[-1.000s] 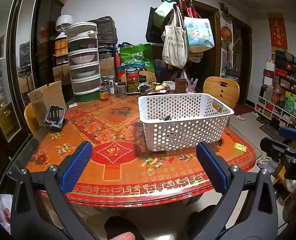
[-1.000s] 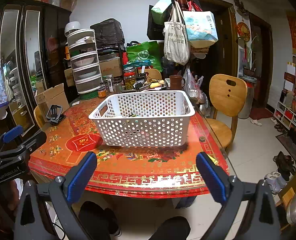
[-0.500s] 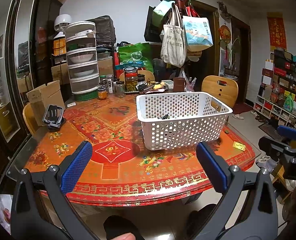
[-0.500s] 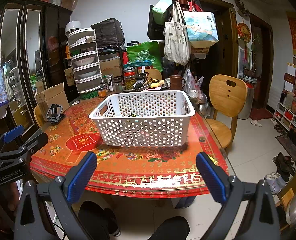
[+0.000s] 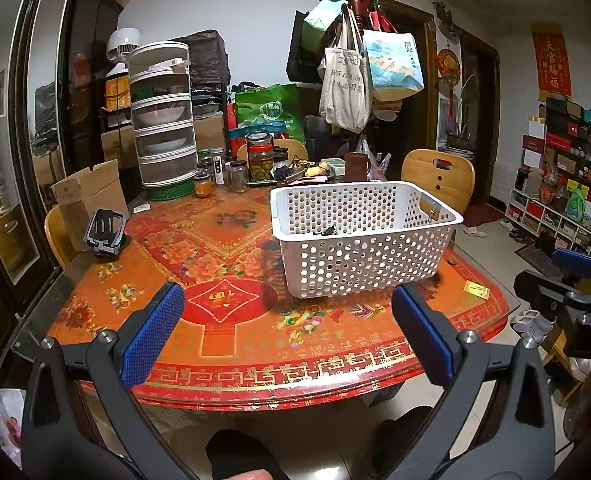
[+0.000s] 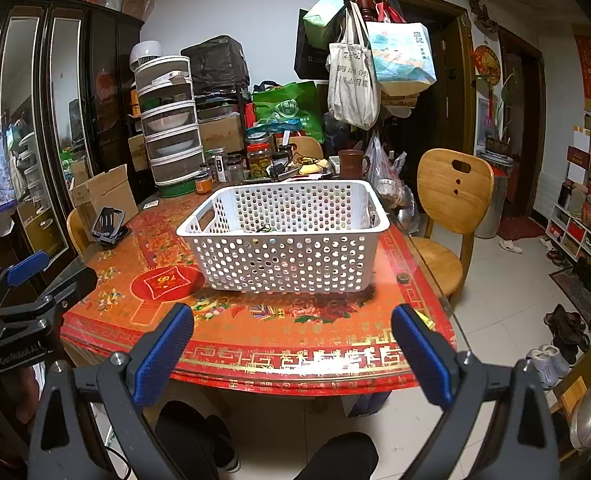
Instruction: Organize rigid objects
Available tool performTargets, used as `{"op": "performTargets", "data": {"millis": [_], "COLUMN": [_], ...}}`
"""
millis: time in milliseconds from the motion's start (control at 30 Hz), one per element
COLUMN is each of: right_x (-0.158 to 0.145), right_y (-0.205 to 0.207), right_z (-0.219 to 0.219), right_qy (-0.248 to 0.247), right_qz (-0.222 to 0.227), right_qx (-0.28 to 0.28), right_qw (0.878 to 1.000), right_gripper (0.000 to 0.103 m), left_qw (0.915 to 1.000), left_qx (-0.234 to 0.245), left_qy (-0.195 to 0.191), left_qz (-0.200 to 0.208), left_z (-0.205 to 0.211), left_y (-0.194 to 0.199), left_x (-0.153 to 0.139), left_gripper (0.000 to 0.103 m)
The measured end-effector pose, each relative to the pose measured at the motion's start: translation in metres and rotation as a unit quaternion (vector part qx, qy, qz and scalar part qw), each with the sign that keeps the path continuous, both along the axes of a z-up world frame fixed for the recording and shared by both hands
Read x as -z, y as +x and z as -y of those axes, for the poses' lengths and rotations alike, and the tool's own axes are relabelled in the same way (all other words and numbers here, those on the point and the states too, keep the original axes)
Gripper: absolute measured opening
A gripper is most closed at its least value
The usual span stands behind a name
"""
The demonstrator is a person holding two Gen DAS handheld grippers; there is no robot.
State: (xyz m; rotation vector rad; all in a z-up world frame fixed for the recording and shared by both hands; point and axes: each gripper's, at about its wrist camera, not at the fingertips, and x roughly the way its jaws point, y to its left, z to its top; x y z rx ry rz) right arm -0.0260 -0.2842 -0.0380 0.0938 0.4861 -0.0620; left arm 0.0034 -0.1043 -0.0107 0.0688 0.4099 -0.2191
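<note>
Nearest, we note the left gripper (image 5: pixel 287 336) w/ jaws wide apart, nothing between the blue pads (image 5: pixel 151 332), held off the near edge of the worktop (image 5: pixel 231 344). The right gripper (image 6: pixel 291 354) likewise: jaws wide apart, holding nothing, short of the worktop edge. Each gripper shows in the other's view at the frame side, so the 2 are well apart, left and right of the person.

The worktop is round, covered w/ a red-orange patterned cloth under a clear sheet. Near its right edge we see a small yellow card (image 5: pixel 476 289) lying flat, and in the right wrist view a small dark round item (image 6: pixel 403 278) just beside the basket's right corner.

The white perforated basket (image 5: pixel 367 268) stands upright on the worktop, right of centre. Inside, low against the near wall, we see 1 small dark object (image 5: pixel 327 232); what it is we cannot tell.

At the left edge a black folding stand (image 5: pixel 105 232) sits on the worktop, a cardboard box (image 5: pixel 89 196) just behind it.

Far side: glass jars (image 5: pixel 237 176), a brown mug (image 5: pixel 355 166) and a tiered food cover (image 5: pixel 163 128) crowd the back of the worktop. A wooden chair (image 6: pixel 453 200) stands at the right. Beyond, a coat rack (image 5: pixel 359 4) carries several tote bags.
</note>
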Motion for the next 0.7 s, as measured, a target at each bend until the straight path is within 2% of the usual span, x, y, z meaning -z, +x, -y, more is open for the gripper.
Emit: {"op": "performTargets", "data": {"millis": [700], "right_x": [0.0058], "right_y": [-0.0020], "right_z": [0.0014], "right_qy": [-0.004], "right_qz": [-0.004], "right_qx": [-0.002], "right_qw": [1.000], "right_gripper": [0.099], "left_qw": [0.9997], "left_qx": [0.018], "left_qy": [0.008], "left_qz": [0.015], "left_z": [-0.0053], "left_y": [-0.0096], "left_x": [0.0004], "left_gripper": [0.102]}}
